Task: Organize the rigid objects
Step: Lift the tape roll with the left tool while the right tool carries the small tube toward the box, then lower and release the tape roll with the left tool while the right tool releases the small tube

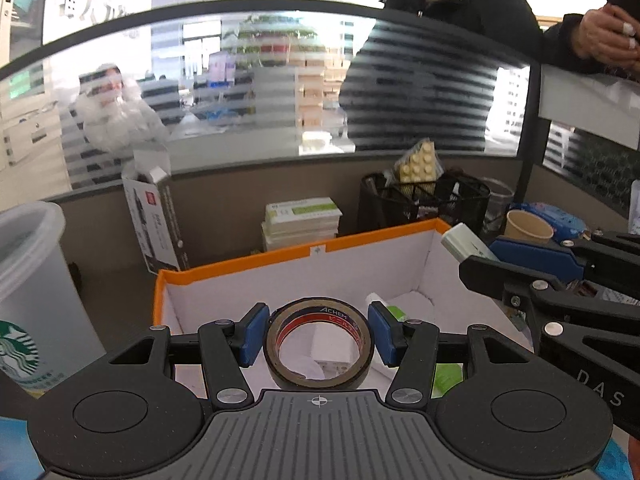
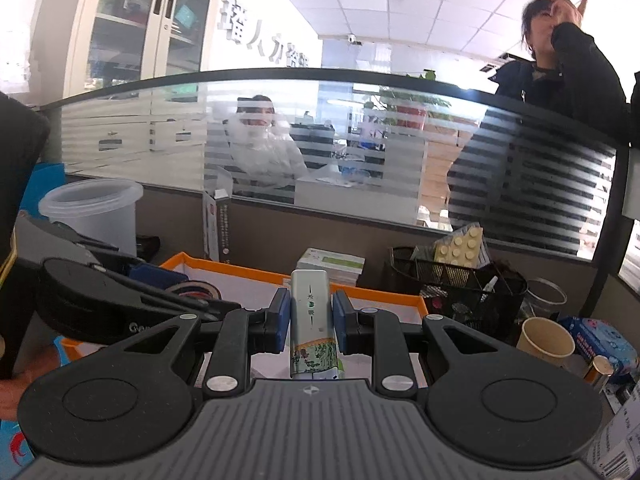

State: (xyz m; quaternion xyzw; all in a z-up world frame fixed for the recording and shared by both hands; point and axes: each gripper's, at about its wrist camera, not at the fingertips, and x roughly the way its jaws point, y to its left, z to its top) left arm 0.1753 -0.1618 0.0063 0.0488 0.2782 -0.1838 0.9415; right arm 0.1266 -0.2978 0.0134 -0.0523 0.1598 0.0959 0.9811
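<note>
We are carrying two things toward the orange-rimmed box [image 1: 256, 260], and everything below is placed against that box. Our left gripper [image 1: 318, 334] is holding the roll of tape [image 1: 319, 342] by its outer edge, the two blue pads [image 1: 254, 334] pressing on opposite sides of the ring. The roll is standing on edge between them, its hole facing back toward the camera, and it is hanging over the near part of the box's white interior, inside the near rim. A few small items are already lying on the box floor beneath and beyond it, among them a white piece and something green; we cannot tell exactly what they are.

Our right gripper [image 2: 308, 322] is clamped narrowly on a slim silver tin [image 2: 310, 320] with a printed floral band. The tin's long axis is running forward along the fingers, its far end pointing across the box toward the far orange rim. In the left view the same tin [image 1: 466, 242] is showing over the box's right wall, so it is sitting at the right edge rather than over the middle.

The relation that matters for the drop, as we judge it, is that the tape is already above open floor, so the left hand is the nearer to releasing. The tin is reaching in over the right rim and probably needs to come further inside before those jaws part.
</note>
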